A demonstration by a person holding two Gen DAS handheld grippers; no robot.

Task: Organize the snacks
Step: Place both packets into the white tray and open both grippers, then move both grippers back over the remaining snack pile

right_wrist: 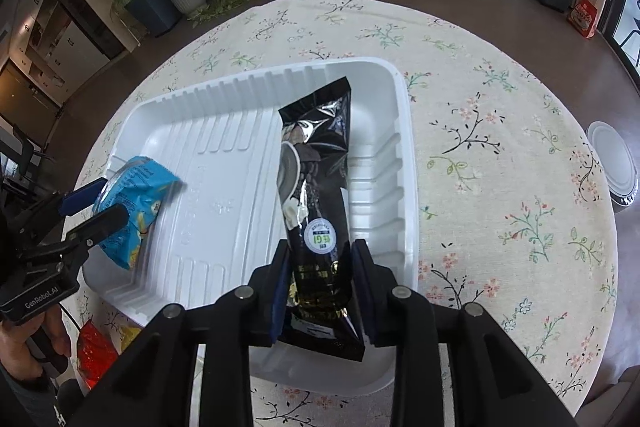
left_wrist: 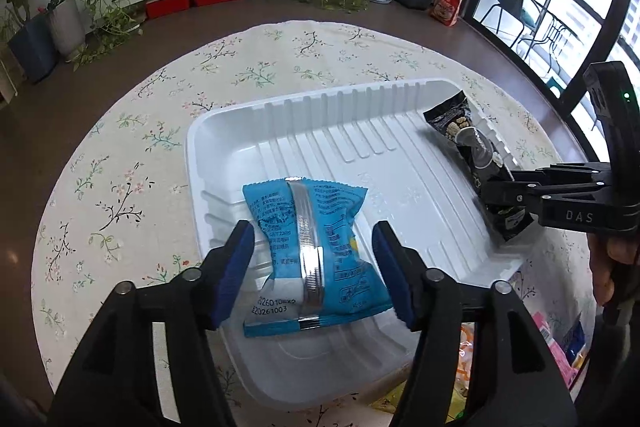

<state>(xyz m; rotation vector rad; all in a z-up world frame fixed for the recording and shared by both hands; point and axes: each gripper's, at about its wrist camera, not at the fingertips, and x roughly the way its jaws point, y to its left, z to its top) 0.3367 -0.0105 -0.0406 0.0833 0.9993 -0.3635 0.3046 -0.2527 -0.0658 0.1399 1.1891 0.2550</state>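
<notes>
Inside the white tray on the counter, a blue snack packet is straddled by the left gripper, jaws parted clear of it. A black snack bar is flanked, apparently untouched, by the right gripper, jaws narrowly apart.

The tray is showing plain white. The snack packet at its left side is showing light blue with a silver seam; the long packet along its right edge is showing glossy black. The worktop cloth is showing cream with floral sprigs.
</notes>
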